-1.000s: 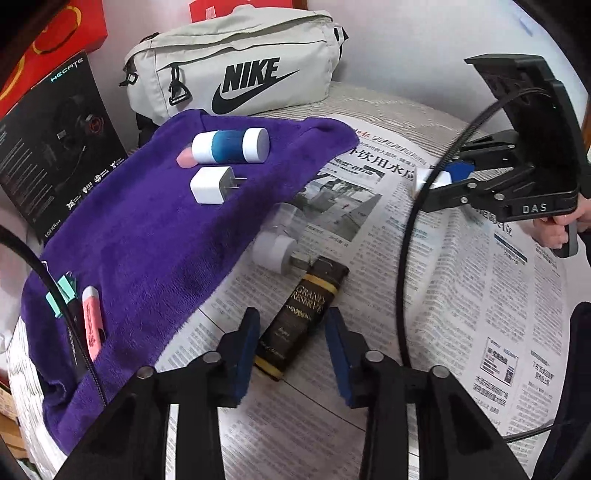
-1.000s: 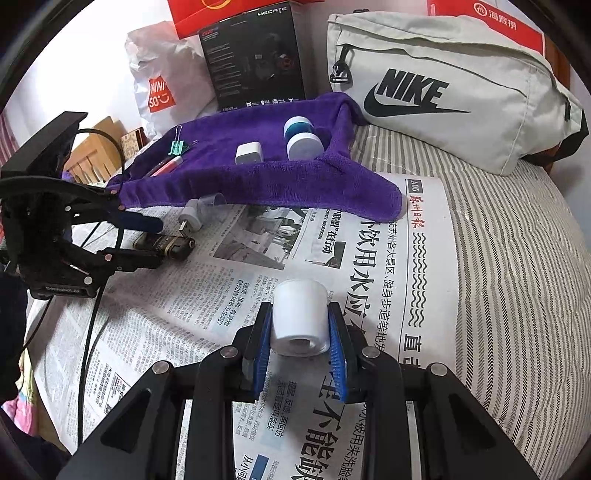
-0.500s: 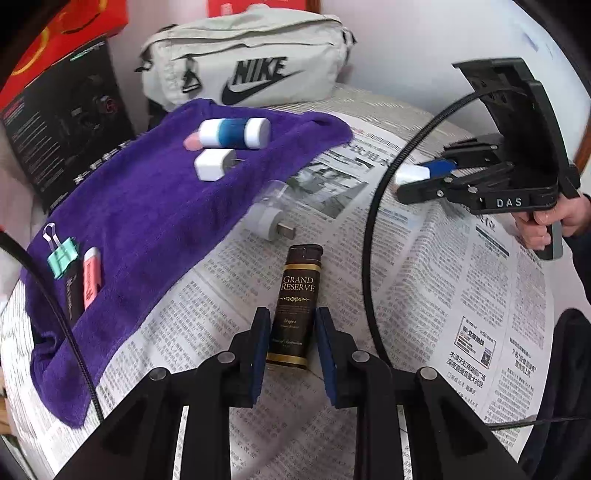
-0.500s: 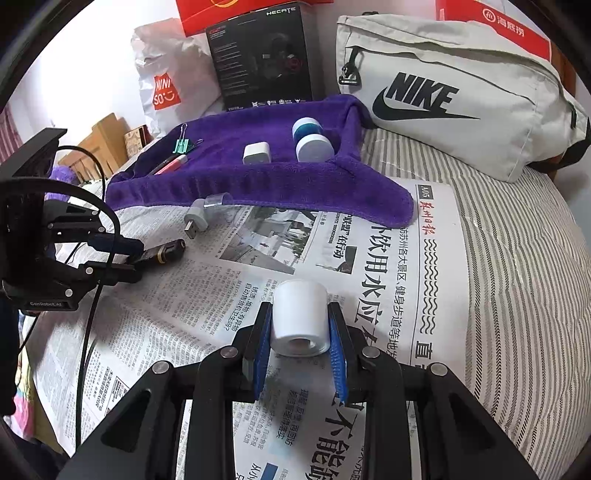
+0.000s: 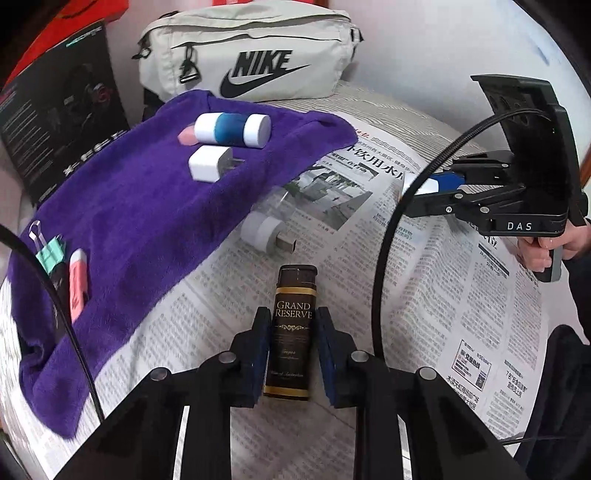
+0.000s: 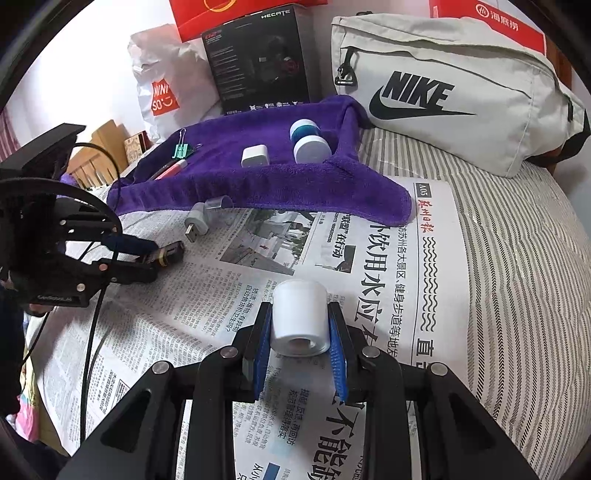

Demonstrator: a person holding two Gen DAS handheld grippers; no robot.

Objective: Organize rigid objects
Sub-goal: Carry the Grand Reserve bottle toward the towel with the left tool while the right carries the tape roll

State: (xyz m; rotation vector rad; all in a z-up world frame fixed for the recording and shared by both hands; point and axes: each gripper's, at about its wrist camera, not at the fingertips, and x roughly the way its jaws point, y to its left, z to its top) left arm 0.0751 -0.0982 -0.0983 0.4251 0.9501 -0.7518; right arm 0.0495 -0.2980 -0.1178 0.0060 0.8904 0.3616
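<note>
My left gripper (image 5: 291,325) is shut on a dark brown "Grand Reserve" lighter (image 5: 293,321) that lies on the newspaper (image 5: 461,295). My right gripper (image 6: 299,321) is shut on a white cylinder (image 6: 299,317) and holds it just above the newspaper (image 6: 388,266). A purple towel (image 5: 140,214) carries a blue and white tube (image 5: 232,129), a white charger (image 5: 208,166), a pink eraser (image 5: 77,280) and a green binder clip (image 5: 50,251). A white USB adapter (image 5: 264,232) lies on the paper beside the towel's edge. The left gripper also shows in the right wrist view (image 6: 147,258).
A grey Nike bag (image 5: 251,55) and a black Hecate box (image 5: 55,122) stand behind the towel. A Miniso bag (image 6: 166,88) and red boxes (image 6: 509,26) line the back. A black cable (image 5: 384,258) loops over the newspaper. Striped bedding (image 6: 517,258) lies to the right.
My left gripper moved forward around the lighter and closed on it. My right gripper kept its hold on the white cylinder and barely moved.
</note>
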